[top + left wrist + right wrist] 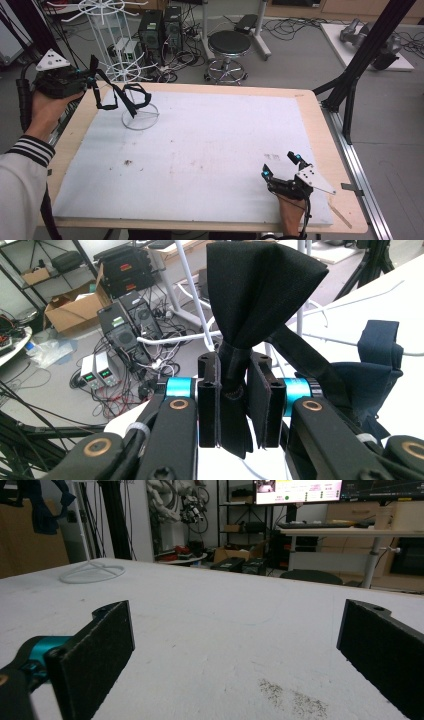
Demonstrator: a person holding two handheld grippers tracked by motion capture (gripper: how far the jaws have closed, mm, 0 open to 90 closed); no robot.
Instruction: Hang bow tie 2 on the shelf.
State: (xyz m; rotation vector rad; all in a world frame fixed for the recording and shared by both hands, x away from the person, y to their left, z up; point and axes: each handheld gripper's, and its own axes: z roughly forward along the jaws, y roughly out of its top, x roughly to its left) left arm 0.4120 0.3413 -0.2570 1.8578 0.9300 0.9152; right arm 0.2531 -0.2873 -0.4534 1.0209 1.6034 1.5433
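Note:
A hand holds my left gripper above the table's far left corner. Its jaws are shut on the knot of a black bow tie, and the tie's black strap dangles from it over the table. A white wire stand with a ring base rises right beside the tie. A dark blue piece of cloth hangs just past the jaws, close to the stand's wire arms. My right gripper rests low on the white mat near the front right, open wide, with nothing between its pads.
A white foam mat covers most of the wooden table. Behind the table are a round black stool, computer towers and cables on the floor. Black frame legs stand off the right edge.

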